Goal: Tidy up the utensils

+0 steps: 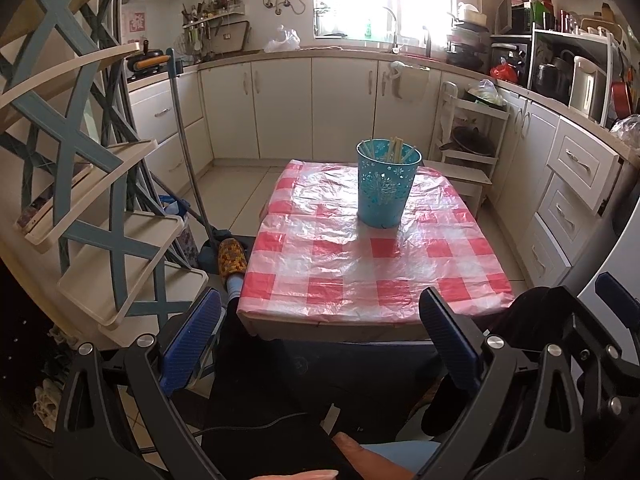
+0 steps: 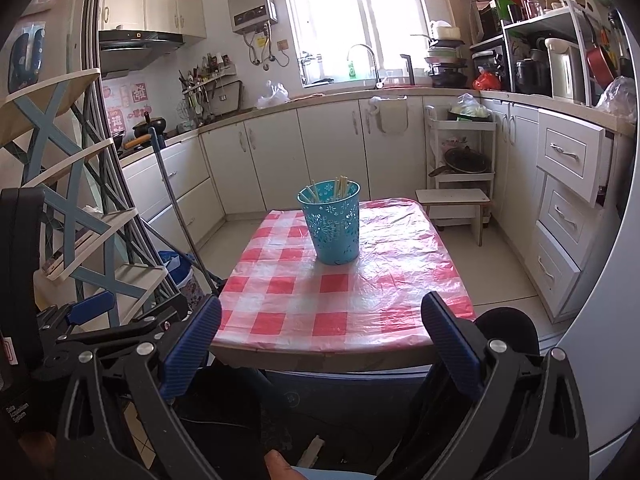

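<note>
A teal perforated utensil cup (image 1: 386, 186) stands upright on the small table with a red-and-white checked cover (image 1: 360, 264). Several pale chopsticks (image 1: 394, 148) stand inside it. The cup also shows in the right wrist view (image 2: 334, 222), with the chopsticks (image 2: 340, 188) in it, on the same table (image 2: 340, 300). My left gripper (image 1: 320, 312) is open and empty, held in front of the table's near edge. My right gripper (image 2: 320, 316) is open and empty, also short of the near edge. Both are well back from the cup.
A cream and blue tiered rack (image 1: 100, 208) stands close on the left. A mop handle (image 1: 192, 168) leans beside it. White cabinets (image 1: 568, 184) and a small shelf trolley (image 2: 460, 168) with a low stool (image 2: 452, 200) line the right. The other gripper shows at the left edge of the right wrist view (image 2: 92, 312).
</note>
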`<state>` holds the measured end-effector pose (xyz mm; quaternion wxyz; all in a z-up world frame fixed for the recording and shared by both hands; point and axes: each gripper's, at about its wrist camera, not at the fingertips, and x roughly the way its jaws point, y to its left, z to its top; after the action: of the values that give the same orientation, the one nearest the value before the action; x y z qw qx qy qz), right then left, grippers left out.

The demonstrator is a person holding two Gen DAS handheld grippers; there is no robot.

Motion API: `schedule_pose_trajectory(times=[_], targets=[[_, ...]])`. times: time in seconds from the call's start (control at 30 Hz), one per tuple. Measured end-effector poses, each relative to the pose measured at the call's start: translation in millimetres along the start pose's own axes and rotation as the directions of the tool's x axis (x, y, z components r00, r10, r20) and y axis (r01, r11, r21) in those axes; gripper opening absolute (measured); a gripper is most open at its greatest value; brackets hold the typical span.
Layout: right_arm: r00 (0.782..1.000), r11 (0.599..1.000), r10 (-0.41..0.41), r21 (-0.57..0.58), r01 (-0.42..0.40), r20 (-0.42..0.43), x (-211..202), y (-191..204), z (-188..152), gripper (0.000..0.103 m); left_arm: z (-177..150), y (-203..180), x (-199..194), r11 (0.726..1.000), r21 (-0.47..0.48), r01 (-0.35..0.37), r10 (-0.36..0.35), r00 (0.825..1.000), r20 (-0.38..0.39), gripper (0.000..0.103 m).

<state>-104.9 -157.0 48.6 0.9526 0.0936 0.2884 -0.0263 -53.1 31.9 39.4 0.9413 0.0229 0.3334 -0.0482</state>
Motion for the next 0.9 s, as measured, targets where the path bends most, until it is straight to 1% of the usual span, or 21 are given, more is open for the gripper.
schedule_pose_trajectory(times=[0.9], targets=[[1.0, 1.0, 0.0, -0.001, 0.0, -0.002, 1.2, 2.5, -0.2, 0.096, -3.0, 2.2, 4.9, 1.0, 0.003, 0.002, -0.002, 1.0, -0.009, 0.095]])
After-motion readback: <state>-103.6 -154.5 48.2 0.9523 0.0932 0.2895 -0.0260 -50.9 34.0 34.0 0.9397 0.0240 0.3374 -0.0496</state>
